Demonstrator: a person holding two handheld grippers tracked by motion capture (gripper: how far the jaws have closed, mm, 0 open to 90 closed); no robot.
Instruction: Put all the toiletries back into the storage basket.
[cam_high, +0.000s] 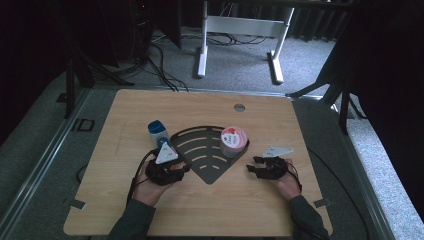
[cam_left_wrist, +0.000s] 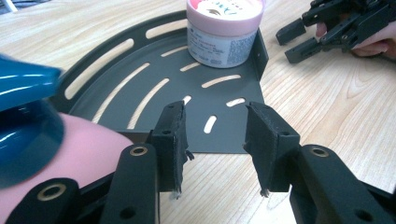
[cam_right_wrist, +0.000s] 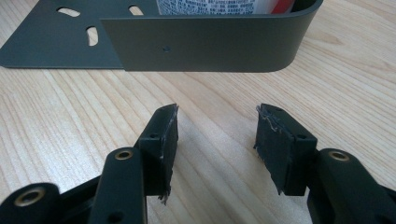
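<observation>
Both black two-jaw grippers rest low on the wooden table (cam_high: 125, 210), jaws apart and gripping nothing: the left gripper (cam_left_wrist: 215, 140) faces the dark slotted fan-shaped metal tray (cam_left_wrist: 140, 93), the right gripper (cam_right_wrist: 217, 140) its raised wall. A pink-lidded round tub (cam_high: 233, 141) stands in the tray's corner (near the right gripper).

Table (cam_high: 125, 200): pale wood-grain top, smooth, matt.
Slotted tray (cam_left_wrist: 140, 79): dark grey sheet metal, matt, smooth.
Tub (cam_left_wrist: 223, 32): white plastic, printed label, glossy pink lid.
Bottle (cam_high: 157, 132): white plastic, glossy blue cap.
Gripper pads (cam_right_wrist: 166, 140): black, rubbery, frayed edges.
</observation>
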